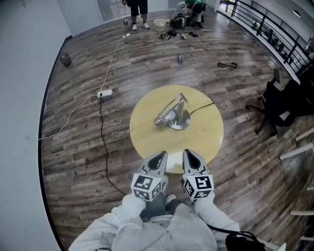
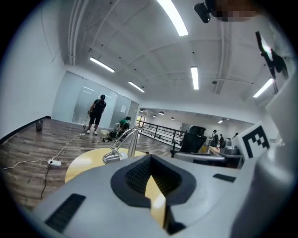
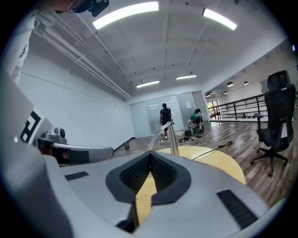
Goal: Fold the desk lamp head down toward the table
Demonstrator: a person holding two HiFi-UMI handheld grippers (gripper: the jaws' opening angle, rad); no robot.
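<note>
Desk lamp (image 1: 171,115) on round table (image 1: 147,139) — rigid metal, heavy base, hinges probably stiff; best held by its thin arm. Left gripper (image 1: 160,157), right gripper (image 1: 191,156) clenched, empty

left tongs (image 1: 161,154): jaws together, empty | right tongs (image 1: 188,152): jaws together, empty | side by side

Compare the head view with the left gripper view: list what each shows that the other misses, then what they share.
Head view only: the lamp's round base and its cord trailing off the table. Left gripper view only: the ceiling lights, and the left gripper seen along its shut, empty jaws. Both: the round table, the lamp head lying low by the tabletop, and a standing person at the far wall.
</note>
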